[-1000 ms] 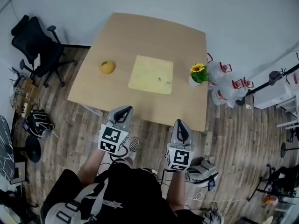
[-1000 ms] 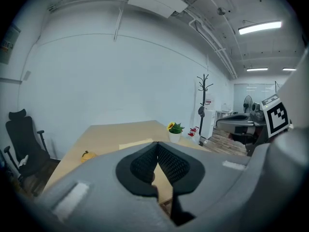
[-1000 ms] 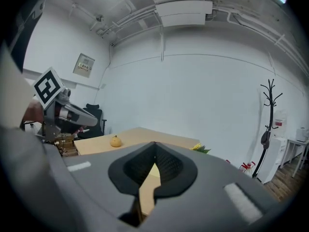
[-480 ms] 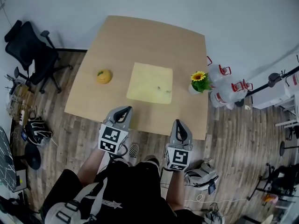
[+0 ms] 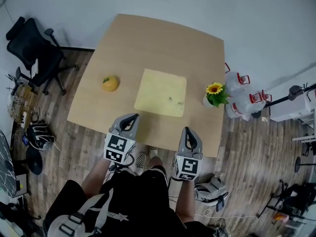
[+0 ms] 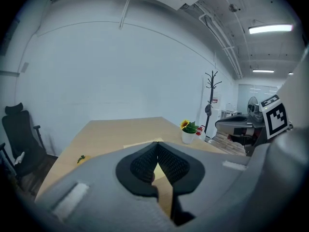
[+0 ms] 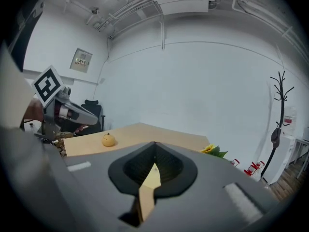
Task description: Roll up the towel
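Observation:
A pale yellow towel [image 5: 161, 92] lies flat on the wooden table [image 5: 143, 43], a little right of its middle. My left gripper [image 5: 130, 118] is shut and empty over the table's near edge, short of the towel's near left corner. My right gripper [image 5: 189, 132] is shut and empty too, over the near edge below the towel's right side. In the left gripper view the towel [image 6: 140, 143] shows just beyond the closed jaws of that gripper [image 6: 157, 145]. In the right gripper view the jaws of that gripper [image 7: 155, 145] meet with only table showing through.
A yellow fruit [image 5: 110, 83] sits left of the towel, and a small pot with a sunflower [image 5: 215, 93] stands at the table's right edge. A black office chair [image 5: 32, 51] stands at the left. Water jugs [image 5: 244, 98] lie on the floor at the right.
Both grippers have come forward toward the table, from over the floor to over its near edge. Their jaws stayed shut.

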A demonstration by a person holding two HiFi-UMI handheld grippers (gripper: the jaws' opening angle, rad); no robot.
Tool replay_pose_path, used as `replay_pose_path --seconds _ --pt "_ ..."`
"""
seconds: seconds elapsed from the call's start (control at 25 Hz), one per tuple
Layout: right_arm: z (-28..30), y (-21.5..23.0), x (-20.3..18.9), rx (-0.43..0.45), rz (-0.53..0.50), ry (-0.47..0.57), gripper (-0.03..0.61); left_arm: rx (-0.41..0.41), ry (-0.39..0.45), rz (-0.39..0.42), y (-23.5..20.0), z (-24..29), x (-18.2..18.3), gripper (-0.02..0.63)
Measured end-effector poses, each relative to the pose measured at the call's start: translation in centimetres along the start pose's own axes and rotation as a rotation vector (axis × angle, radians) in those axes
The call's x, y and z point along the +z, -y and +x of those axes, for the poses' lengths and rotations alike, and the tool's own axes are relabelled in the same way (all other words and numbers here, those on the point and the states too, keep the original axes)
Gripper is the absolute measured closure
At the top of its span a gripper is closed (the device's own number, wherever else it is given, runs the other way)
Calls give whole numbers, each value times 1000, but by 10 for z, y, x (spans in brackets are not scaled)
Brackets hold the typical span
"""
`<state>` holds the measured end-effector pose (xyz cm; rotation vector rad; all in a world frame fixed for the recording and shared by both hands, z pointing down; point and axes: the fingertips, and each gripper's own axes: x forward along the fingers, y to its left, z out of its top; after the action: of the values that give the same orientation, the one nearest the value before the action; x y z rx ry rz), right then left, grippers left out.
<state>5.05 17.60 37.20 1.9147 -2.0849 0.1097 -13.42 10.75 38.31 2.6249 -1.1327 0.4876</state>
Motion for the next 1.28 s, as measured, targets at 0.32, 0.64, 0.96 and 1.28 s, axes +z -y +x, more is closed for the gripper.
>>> replay_pose_path --seconds 0.32,0.64,0.96,1.28 --pt "65 14 -26 71 3 -79 577 54 -77 -54 -30 46 -17 603" --pt "109 24 -75 131 48 -185 577 93 -178 -101 -50 87 -51 603" --pt "134 29 -110 167 41 -258 577 80 -254 -100 -61 112 -87 603" --pt "139 24 -152 325 -184 -375 575 -63 -389 112 -54 126 -121 600"
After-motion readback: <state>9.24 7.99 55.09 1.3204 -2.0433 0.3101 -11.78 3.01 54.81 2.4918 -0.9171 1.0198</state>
